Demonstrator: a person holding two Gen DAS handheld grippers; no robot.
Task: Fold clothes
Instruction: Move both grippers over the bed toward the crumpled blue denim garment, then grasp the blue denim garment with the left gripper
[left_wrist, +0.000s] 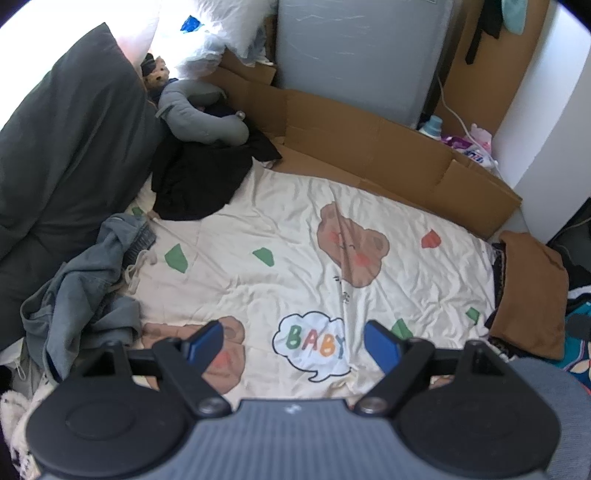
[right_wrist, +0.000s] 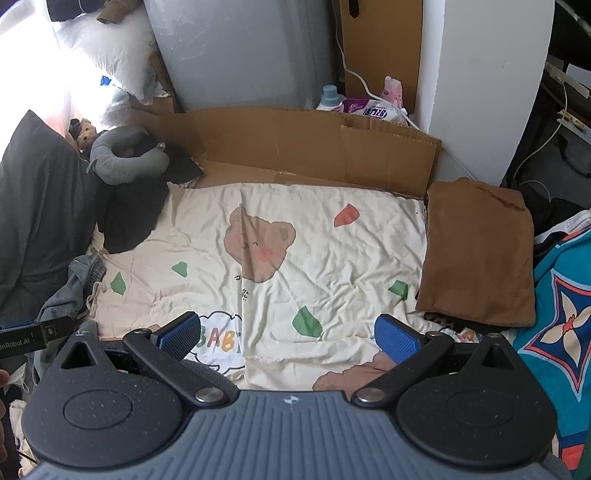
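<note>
- Both my left gripper (left_wrist: 291, 341) and right gripper (right_wrist: 288, 332) hang spread wide and empty over the bedsheet (left_wrist: 295, 236).
- Brown folded garment (right_wrist: 480, 251) lies at its right edge.
- I judge next: fetch the grey crumpled garment (left_wrist: 81, 291) at the left edge.
</note>
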